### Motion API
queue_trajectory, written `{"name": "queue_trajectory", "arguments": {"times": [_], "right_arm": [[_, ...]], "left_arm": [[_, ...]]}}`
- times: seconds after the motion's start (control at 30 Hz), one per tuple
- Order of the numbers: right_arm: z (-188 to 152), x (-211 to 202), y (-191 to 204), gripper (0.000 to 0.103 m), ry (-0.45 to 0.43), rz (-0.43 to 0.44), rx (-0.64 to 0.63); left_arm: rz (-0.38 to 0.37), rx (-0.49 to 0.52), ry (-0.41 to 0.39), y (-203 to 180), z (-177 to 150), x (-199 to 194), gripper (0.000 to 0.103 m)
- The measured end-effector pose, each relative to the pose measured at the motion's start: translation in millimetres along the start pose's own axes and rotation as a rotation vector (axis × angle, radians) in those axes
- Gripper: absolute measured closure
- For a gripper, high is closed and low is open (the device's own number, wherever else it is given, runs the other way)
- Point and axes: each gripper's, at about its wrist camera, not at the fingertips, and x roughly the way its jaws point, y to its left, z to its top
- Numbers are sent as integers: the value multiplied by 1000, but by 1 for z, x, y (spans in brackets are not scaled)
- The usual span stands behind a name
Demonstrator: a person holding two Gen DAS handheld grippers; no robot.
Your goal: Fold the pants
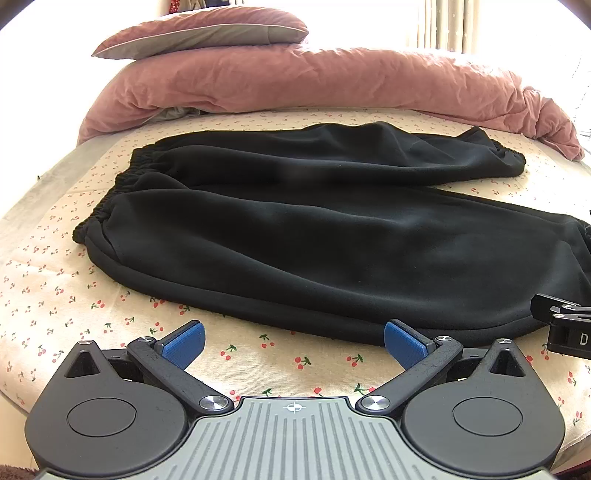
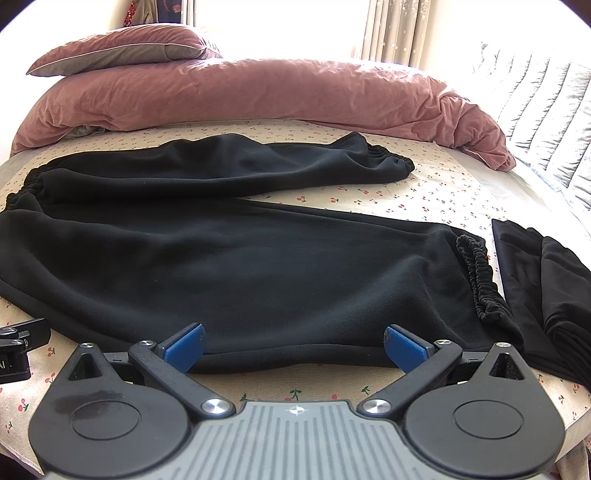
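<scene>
Pants (image 1: 314, 229) lie spread flat on the bed (image 1: 55, 295), black, on a sheet printed with small cherries. We see the waistband (image 1: 122, 181) gathered at 9 o'clock in the left wrist view, with the two legs running off toward 3 o'clock and a wedge of sheet showing between them.

Our left gripper (image 1: 294, 341) hovers just beside the near edge of the pants, its blue pads (image 1: 184, 345) spread wide and holding nothing. Our right gripper (image 2: 294, 343) also has its jaws spread, with the near hem of the lower leg lying between the pads (image 2: 404, 347), not pinched.

Only the right wrist view shows the elastic cuff (image 2: 480, 280) of the near leg in full, and a stack of folded dark cloth (image 2: 546, 295) just beside it at 3 o'clock. The far cuff (image 2: 391, 160) shows in both views. Behind the pants at 12 o'clock a pink duvet (image 1: 295, 81) is bunched, with a pillow (image 1: 199, 33) on top.
</scene>
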Motion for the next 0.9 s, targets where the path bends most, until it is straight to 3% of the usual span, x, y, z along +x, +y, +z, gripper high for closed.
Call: {"name": "queue_trajectory", "arguments": {"times": [0.5,0.7,0.77,0.9], "right_arm": [[1,0,-3,0,-5,-9,-15],[8,-1,-29,0,-37,30,2],[11,-1,-44,0,-40,54,26],[16,2,-82,0,-9,8,114]], "left_arm": [[5,-7,-4,7,5,2,0],[-16,-34,-156,42,18,0,0],[-15,-75,-111,59,28,9,0],[2,-136,-58,97,44,28,0]]}}
